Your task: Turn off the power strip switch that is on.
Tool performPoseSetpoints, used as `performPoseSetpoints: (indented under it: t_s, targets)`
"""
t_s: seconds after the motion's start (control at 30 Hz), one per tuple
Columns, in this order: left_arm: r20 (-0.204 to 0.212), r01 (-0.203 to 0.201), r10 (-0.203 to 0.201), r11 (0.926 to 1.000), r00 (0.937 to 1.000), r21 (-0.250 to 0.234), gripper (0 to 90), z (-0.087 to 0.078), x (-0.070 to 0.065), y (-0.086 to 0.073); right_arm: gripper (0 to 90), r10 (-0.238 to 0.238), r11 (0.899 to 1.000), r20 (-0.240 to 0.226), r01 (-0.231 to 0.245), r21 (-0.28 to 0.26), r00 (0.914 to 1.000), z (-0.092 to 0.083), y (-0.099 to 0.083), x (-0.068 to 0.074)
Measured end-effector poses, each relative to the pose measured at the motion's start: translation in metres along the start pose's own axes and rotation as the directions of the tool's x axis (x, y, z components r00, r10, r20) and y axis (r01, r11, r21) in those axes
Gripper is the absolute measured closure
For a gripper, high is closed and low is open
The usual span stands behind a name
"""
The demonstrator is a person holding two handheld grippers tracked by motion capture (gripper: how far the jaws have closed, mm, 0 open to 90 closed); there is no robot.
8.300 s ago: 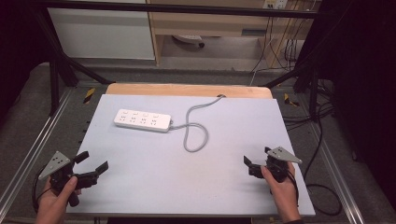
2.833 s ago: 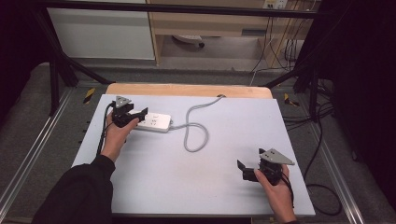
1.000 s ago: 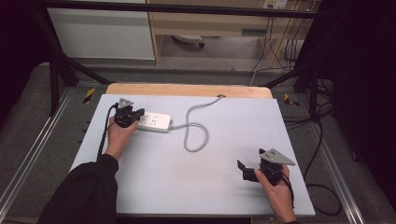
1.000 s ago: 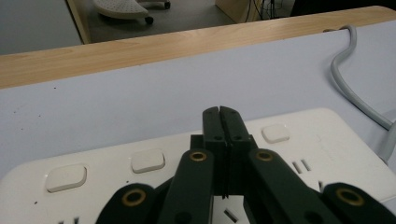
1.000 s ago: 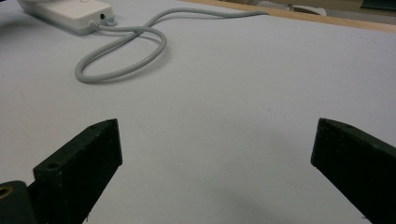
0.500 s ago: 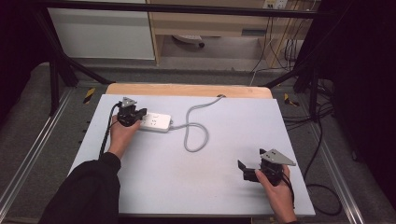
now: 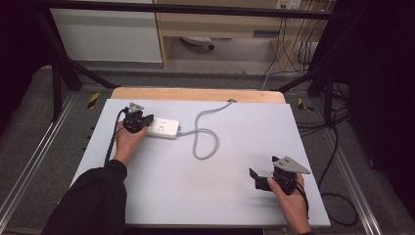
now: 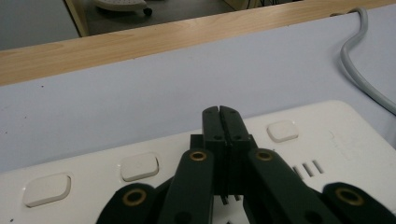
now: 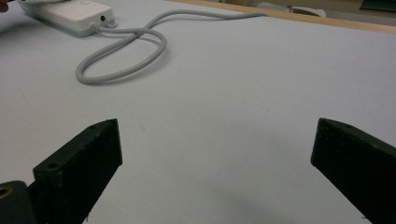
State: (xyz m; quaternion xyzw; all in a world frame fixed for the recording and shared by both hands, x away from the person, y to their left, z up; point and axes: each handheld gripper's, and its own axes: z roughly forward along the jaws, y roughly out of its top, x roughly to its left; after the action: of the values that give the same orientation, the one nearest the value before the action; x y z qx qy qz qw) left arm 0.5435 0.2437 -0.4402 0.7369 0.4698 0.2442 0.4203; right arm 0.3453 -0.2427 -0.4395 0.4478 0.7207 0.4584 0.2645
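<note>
Here, the pale grey table top [image 7: 205,196] spreads wide under both hands, with a strip of wooden edge [image 7: 195,94] along its far side. On it, towards the far left, lies the white power strip [image 7: 164,129], flat on its back, sockets and switches facing up. Its long axis runs across the table, left to right in the high view, with only a slight slant. The cable end points right: the grey cord [image 7: 205,142] leaves that end, swings into a loop towards the middle of the table, then curls back to the far edge.

Over to the left gripper [image 7: 138,121]. It sits right over the left end of the power strip, jaws clenched tight together with nothing between them. In the left gripper view the closed tips [image 8: 220,122] hover over or press on the strip's top face, in the row of white rocker switches [image 8: 139,166]; whether they touch, I cannot tell.

The right gripper [image 7: 258,178] is well apart from all that, near the front right of the table, jaws spread wide and empty, low over bare table top.

Writing? A faint mark shows near the strip's cable end in the left gripper view, too small to read.
</note>
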Motion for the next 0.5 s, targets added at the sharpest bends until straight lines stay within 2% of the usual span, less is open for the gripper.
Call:
performPoseSetpoints:
  t_s: [0.5]
  targets:
    - [-0.004,-0.012,0.012,0.9999,0.9999,0.002,90.0,0.0022,0.0007,-0.0003,2.4,0.000,1.000,0.001,0.000,0.001,1.0000,-0.0002,-0.0001,0.0002]
